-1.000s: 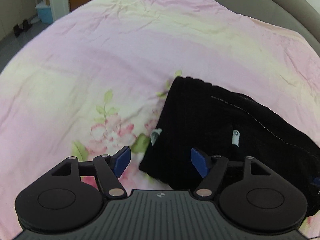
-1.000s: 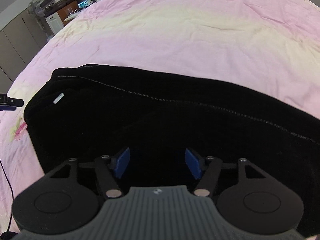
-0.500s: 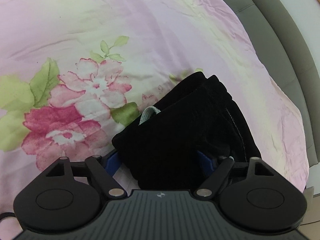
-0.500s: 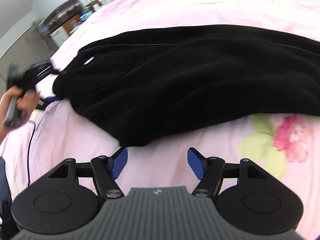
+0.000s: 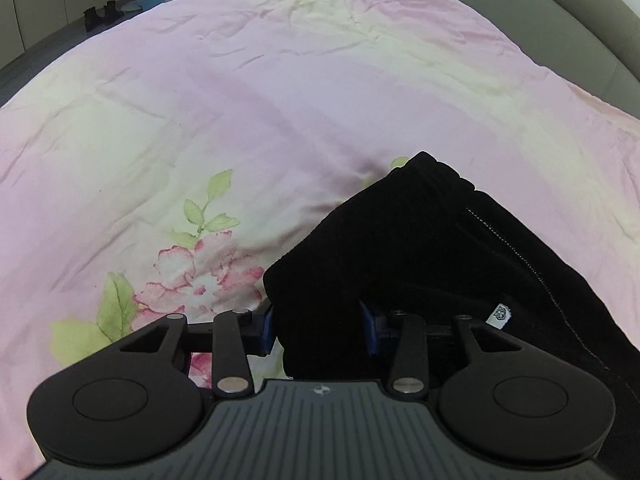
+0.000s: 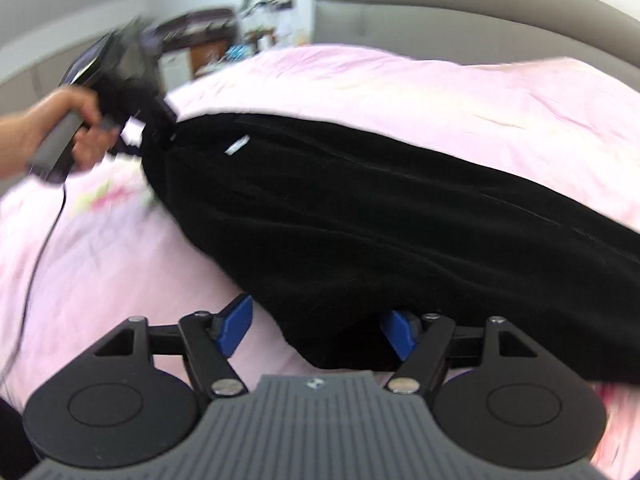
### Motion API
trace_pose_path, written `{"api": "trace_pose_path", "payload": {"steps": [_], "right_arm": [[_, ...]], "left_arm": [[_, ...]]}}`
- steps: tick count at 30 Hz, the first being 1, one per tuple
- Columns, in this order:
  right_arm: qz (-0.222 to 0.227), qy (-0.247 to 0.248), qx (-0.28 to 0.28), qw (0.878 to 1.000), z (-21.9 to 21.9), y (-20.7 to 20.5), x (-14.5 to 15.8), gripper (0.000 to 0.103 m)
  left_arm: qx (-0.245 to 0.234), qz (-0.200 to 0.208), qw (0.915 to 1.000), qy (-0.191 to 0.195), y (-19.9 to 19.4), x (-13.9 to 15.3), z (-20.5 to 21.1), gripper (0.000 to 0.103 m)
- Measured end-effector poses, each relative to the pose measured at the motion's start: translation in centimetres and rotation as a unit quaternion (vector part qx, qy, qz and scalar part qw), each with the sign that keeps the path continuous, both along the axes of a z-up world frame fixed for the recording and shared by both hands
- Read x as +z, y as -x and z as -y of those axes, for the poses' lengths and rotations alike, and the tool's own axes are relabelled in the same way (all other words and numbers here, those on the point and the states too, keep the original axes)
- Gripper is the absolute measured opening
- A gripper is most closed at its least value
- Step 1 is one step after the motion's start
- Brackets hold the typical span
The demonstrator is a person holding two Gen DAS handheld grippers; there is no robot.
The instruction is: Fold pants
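The black pants [image 5: 440,256] lie on the pink floral bed cover [image 5: 240,120]. In the left wrist view my left gripper [image 5: 318,330] has closed its blue pads on the waistband corner, which bunches between them. In the right wrist view the pants [image 6: 360,208] stretch across the bed, and my right gripper [image 6: 320,330] is open with the near edge of the cloth lying between its blue fingers [image 6: 236,320]. The left gripper [image 6: 116,76] also shows blurred at the far left there, held in a hand at the waistband end.
A grey padded headboard [image 6: 460,12] stands behind the bed. A cabinet and cluttered shelf [image 6: 208,36] lie beyond the far left corner. A black cable [image 6: 44,248] trails over the cover at left. Floor and shoes [image 5: 100,10] show past the bed's far edge.
My left gripper has closed on the waistband corner and lifted it. My right gripper has moved forward so the pants' near edge now lies between its open fingers.
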State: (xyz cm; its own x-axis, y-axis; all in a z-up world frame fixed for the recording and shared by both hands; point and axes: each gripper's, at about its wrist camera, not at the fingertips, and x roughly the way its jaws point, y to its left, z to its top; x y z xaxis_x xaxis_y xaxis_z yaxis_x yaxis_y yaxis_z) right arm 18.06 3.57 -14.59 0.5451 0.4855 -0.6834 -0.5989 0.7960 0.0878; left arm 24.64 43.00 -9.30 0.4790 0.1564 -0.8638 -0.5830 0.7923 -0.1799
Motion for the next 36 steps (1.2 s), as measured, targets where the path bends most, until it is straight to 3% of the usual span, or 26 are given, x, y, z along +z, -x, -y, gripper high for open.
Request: {"api": "trace_pose_path", "payload": {"steps": [3, 4, 7, 9, 13, 16, 20, 23, 28, 36], "right_arm": [[-0.024, 0.042, 0.044, 0.998, -1.3, -1.1, -2.2, 0.064], [-0.034, 0.054, 0.053, 0.997, -1.6, -1.0, -2.8, 0.046], [-0.035, 0.067, 0.064, 0.995, -0.6, -0.9, -2.9, 0.013], [-0.039, 0.074, 0.07, 0.994, -0.6, -0.3, -2.2, 0.007], [-0.045, 0.081, 0.099, 0.991, -2.1, 1.8, -1.2, 0.005], [-0.076, 0.06, 0.069, 0.993, -1.6, 1.5, -2.1, 0.005], [-0.099, 0.042, 0.047, 0.993, -0.9, 1.7, -1.7, 0.006], [-0.146, 0.025, 0.044, 0.988, 0.3, 1.7, -2.3, 0.0], [-0.139, 0.018, 0.019, 0.99, 4.3, 3.0, -1.8, 0.0], [-0.133, 0.022, -0.08, 0.988, 16.0, 1.1, -0.3, 0.004]], "left_arm": [[0.006, -0.007, 0.9999, 0.014, 0.2, 0.0, -0.5, 0.047], [0.0, -0.01, 0.9999, 0.008, 0.0, 0.0, -0.3, 0.047], [-0.018, -0.017, 0.9996, -0.012, -0.2, 0.1, 0.2, 0.047], [-0.019, -0.023, 0.9994, -0.019, -0.4, 0.1, 0.4, 0.047], [-0.024, -0.04, 0.9979, -0.045, -0.9, 0.2, 1.4, 0.047], [-0.041, -0.051, 0.9949, -0.077, -0.9, 0.4, 2.4, 0.05], [-0.062, -0.072, 0.9884, -0.119, -0.9, 1.2, 3.4, 0.064], [-0.086, -0.085, 0.9793, -0.162, -0.5, 2.5, 4.8, 0.073], [-0.135, -0.076, 0.9589, -0.238, 1.7, 5.6, 8.3, 0.072], [-0.21, -0.031, 0.9531, -0.216, 4.4, 8.5, 15.6, 0.072]]}}
